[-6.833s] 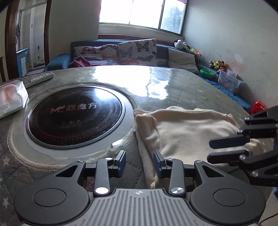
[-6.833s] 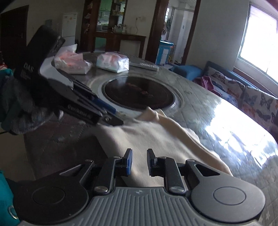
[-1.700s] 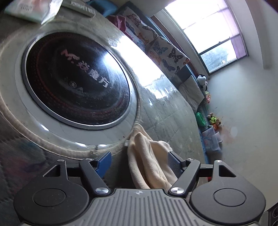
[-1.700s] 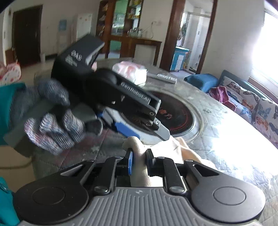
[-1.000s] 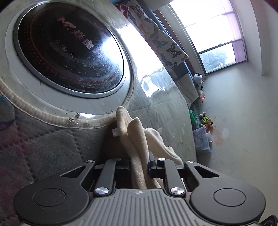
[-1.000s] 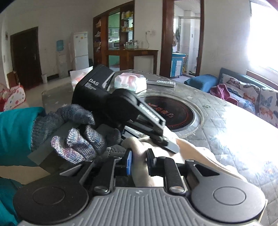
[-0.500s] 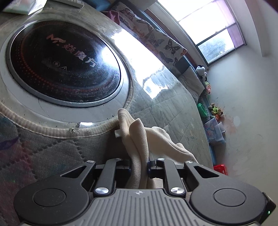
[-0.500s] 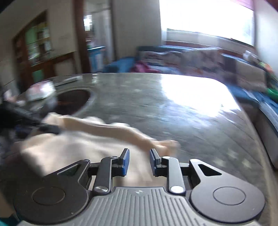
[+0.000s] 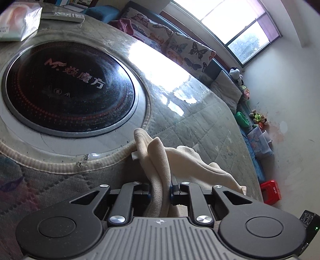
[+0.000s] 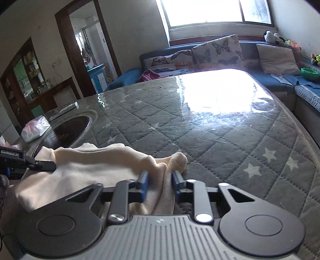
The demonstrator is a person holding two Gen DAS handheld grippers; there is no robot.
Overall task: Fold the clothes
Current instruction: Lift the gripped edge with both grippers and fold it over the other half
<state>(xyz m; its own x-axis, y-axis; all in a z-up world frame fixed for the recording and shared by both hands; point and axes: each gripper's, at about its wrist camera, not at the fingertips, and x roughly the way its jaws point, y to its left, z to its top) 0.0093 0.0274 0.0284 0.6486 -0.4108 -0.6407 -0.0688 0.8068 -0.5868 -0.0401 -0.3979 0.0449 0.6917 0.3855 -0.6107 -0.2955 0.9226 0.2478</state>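
Cream garment [image 10: 84, 170] lies bunched on the quilted desk [image 10: 220, 130], long axis running roughly left-right across the right wrist view, from beside the round black hotplate [image 9: 66, 86] toward the open centre of the desk. Left tool [image 9: 160, 190] is clenched on a doubled fold at the hotplate end; cloth stands up between its pads and drapes away to the right. Right tool [image 10: 159, 185] sits at the opposite end, jaws closing, with a ridge of cloth between them; pads don't look pressed on it yet, so I'd call it not gripped. The rounded tip of the garment pokes out just ahead of that tool. So each tool owns one end, the span between them slack and wrinkled. My guess at the next move: finish the right pinch, then pull apart along that axis to flatten before folding. Room for that is toward the far side and right, bare quilt there. Left side is tighter: hotplate rim touching or just beside the cloth, tissue pack [image 10: 35, 128] and remote [image 9: 62, 17] beyond it, well apart. Sofa [image 10: 200, 54] past the desk edge, irrelevant.
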